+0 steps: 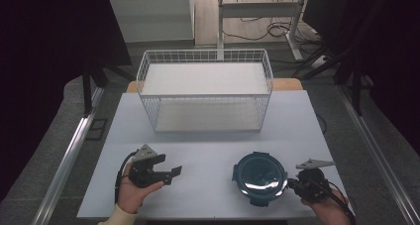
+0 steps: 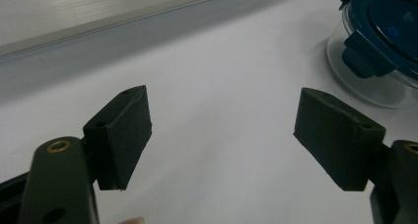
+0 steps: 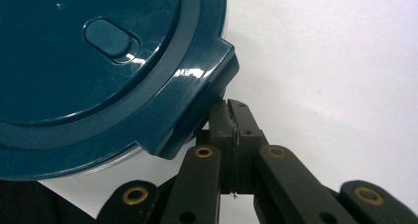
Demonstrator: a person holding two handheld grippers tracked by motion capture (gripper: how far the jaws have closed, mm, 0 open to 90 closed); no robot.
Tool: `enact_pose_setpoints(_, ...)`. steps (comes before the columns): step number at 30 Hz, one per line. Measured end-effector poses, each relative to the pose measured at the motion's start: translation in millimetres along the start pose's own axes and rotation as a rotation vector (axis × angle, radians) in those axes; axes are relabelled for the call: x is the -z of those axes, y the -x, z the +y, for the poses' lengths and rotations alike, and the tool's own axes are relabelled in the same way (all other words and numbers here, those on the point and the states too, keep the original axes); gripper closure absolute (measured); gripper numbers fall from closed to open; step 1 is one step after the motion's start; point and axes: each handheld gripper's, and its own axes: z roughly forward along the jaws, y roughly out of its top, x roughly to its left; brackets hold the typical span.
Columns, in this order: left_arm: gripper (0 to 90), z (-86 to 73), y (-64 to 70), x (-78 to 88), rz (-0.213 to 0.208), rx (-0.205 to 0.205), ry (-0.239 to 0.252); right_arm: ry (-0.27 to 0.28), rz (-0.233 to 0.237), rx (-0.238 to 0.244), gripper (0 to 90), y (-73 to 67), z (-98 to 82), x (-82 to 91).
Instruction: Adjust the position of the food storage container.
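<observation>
The round container (image 1: 259, 177) looked like clear glass under a dark teal snap-on lid, so it probably was fairly heavy for its size, rigid, slick on the wall and breakable if knocked or dropped. The four lid clasps seemed the likeliest places to take hold, being stiff plastic tabs that stood out from the rim; the smooth glass wall would likely slip between narrow pads.

It stood on the white worktop (image 1: 208, 136), on the person's side of the wire basket (image 1: 205, 88) and well apart from it. The lid was glossy, with a small oval vent plug near its middle.

The right gripper (image 3: 231, 116) was pressed together with nothing between its fingers, tips tucked just under one clasp. The left gripper (image 1: 168, 171) lay well to the left of the container, its fingers (image 2: 123, 135) spread and empty.
</observation>
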Motion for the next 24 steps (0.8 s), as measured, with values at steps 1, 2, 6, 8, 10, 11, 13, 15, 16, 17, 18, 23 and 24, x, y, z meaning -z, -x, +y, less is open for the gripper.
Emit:
enact_pose_setpoints(1, 21.6, 0.1, -0.1, 0.2, 0.000, -0.001, 0.000, -0.002, 0.003, 0.004, 89.9, -3.7, 2.4, -1.6)
enact_pose_setpoints(2, 21.6, 0.1, 0.0, 0.3, -0.001, -0.001, 0.001, -0.002, 0.003, 0.004, 89.9, -3.7, 2.4, -1.6)
enact_pose_setpoints(6, 21.6, -0.1, -0.7, -0.3, -0.003, 0.001, -0.003, -0.009, 0.014, 0.019, 89.9, -13.4, 8.1, -7.2)
enact_pose_setpoints(8, 21.6, -0.2, -1.0, -0.3, -0.003, 0.002, -0.003, -0.013, 0.022, 0.022, 89.8, -15.4, 9.4, -8.6)
enact_pose_setpoints(10, 21.5, -0.3, -1.7, -0.1, -0.001, 0.002, -0.004, -0.017, 0.032, 0.032, 89.8, -20.3, 12.1, -12.3)
enact_pose_setpoints(11, 21.5, -0.3, -2.1, 0.0, -0.001, 0.003, -0.003, -0.020, 0.035, 0.037, 89.8, -23.1, 13.6, -14.3)
enact_pose_setpoints(13, 21.5, -0.3, -2.6, 0.4, 0.001, 0.005, -0.001, -0.023, 0.042, 0.054, 89.8, -28.6, 17.0, -17.2)
enact_pose_setpoints(15, 21.5, -0.2, -2.9, 1.0, 0.001, 0.007, 0.001, -0.026, 0.046, 0.069, 89.8, -34.2, 21.0, -20.1)
enact_pose_setpoints(16, 21.5, -0.2, -3.1, 1.3, 0.001, 0.007, 0.001, -0.026, 0.047, 0.075, 89.8, -35.8, 22.1, -21.1)
enact_pose_setpoints(17, 21.6, -0.1, -3.4, 1.8, 0.006, 0.008, 0.005, -0.027, 0.057, 0.083, 89.8, -39.2, 24.4, -23.6)
enact_pose_setpoints(18, 21.5, 0.0, -3.5, 2.1, 0.005, 0.009, 0.006, -0.025, 0.055, 0.086, 89.8, -40.7, 25.3, -24.4)
enact_pose_setpoints(23, 21.6, 0.4, -4.3, 3.8, 0.008, 0.014, 0.013, -0.019, 0.078, 0.089, 89.8, -46.3, 29.4, -26.3)
enact_pose_setpoints(24, 21.6, 0.4, -4.3, 4.1, 0.009, 0.015, 0.014, -0.019, 0.075, 0.097, 89.8, -48.5, 30.5, -27.0)
